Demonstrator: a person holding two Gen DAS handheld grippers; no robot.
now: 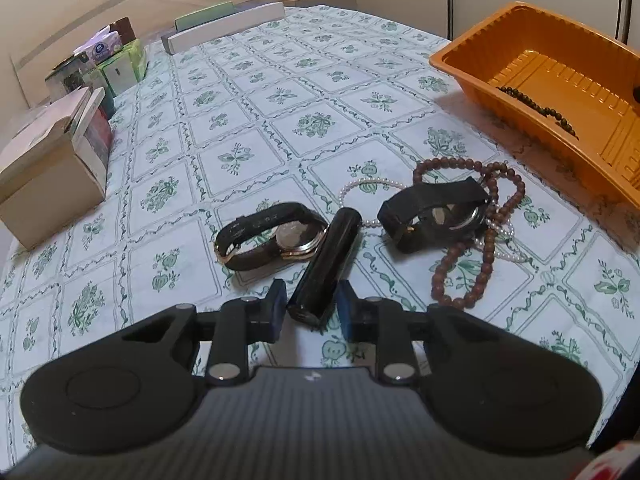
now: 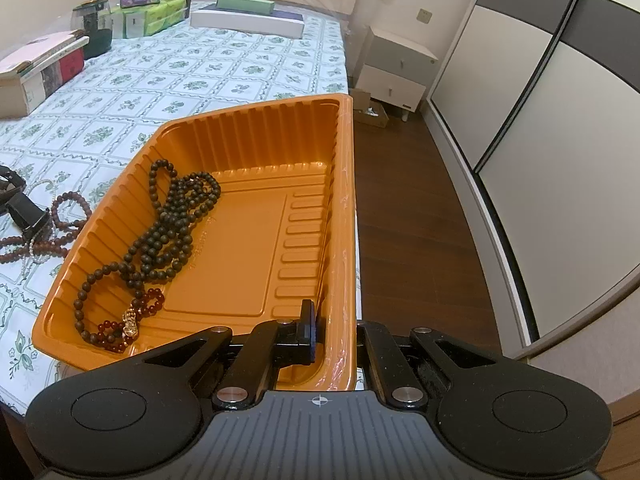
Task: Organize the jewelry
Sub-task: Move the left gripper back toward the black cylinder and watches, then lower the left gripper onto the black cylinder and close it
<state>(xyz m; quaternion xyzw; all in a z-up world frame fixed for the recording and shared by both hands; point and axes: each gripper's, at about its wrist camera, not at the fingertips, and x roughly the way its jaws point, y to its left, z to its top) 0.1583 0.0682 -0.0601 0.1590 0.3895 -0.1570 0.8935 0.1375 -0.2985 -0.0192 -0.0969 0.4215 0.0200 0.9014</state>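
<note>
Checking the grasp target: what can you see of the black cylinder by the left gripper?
The black cylinder is a glossy, smooth tube, plastic by the look, lying on its side on the tablecloth. Its near end sits between the left gripper fingertips, apparently not yet clamped. Its far end points toward the pearl strand.
</note>
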